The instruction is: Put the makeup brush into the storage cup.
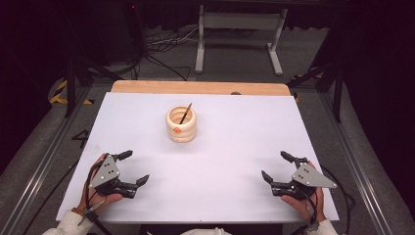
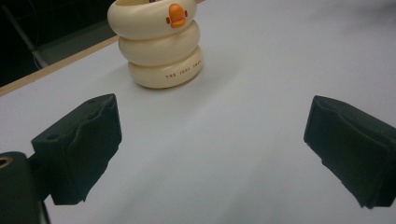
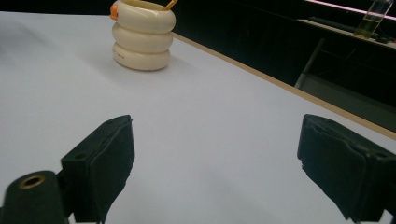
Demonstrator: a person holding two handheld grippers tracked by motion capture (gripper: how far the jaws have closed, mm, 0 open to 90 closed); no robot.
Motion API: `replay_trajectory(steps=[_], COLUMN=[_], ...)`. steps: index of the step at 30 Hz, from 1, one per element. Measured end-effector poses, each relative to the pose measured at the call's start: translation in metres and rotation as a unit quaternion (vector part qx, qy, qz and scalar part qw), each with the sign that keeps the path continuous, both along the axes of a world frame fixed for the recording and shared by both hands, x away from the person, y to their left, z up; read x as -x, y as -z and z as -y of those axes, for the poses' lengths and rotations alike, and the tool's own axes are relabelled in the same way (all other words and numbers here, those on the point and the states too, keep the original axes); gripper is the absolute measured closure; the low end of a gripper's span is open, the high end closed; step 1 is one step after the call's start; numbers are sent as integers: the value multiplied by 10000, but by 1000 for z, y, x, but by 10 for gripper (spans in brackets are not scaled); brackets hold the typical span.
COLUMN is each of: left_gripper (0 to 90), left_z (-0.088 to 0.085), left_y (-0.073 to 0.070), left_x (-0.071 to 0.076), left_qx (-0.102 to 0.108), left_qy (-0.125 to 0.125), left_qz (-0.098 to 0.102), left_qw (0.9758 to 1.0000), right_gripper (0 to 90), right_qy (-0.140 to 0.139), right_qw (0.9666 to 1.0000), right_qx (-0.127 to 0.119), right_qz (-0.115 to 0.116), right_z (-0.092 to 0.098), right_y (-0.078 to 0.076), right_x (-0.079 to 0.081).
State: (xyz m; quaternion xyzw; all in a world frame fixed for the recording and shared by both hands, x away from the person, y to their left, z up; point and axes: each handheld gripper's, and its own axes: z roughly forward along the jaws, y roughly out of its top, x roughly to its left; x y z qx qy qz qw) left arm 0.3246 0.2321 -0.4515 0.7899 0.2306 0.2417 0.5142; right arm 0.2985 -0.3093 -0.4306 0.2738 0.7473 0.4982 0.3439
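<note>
A cream ringed pot (image 1: 181,124) with an orange duck beak stands upright near the middle of the white table (image 1: 235,147), a little toward the far side. A thin brown stick (image 1: 185,113) leans inside it. The left gripper view has the pot (image 2: 158,44) ahead and left of centre; the right gripper view has the pot (image 3: 142,34) far ahead at upper left. My left gripper (image 1: 134,168) rests open at the near left, jaws wide apart with nothing between them. My right gripper (image 1: 277,167) rests open at the near right, also holding nothing.
A wooden strip (image 1: 199,88) runs along the table's far edge. Beyond it stand a white metal frame (image 1: 240,34) and loose cables on a grey floor. Dark stands flank the table on both sides. A bottle (image 3: 371,18) sits on a far shelf in the right gripper view.
</note>
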Motion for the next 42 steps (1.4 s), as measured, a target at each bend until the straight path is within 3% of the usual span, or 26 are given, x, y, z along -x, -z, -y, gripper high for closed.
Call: replay_trajectory(steps=[18,29,42], left_gripper=[53,54,53], left_z=[2,4,1], left_y=[-3,-3,-5], left_x=[2,2,1], left_qx=[87,30,119], left_qy=[110,36,11], left_qz=[44,72,75], left_qw=[9999,10000,9999], right_gripper=[117,118,119], right_qy=[-54,12,12], right_qw=[10000,10000,10000], right_qx=[64,-34,76], right_qz=[-35,12,54], right_z=[-4,2,-1], right_y=[1,-2,-2], right_x=[0,0,2])
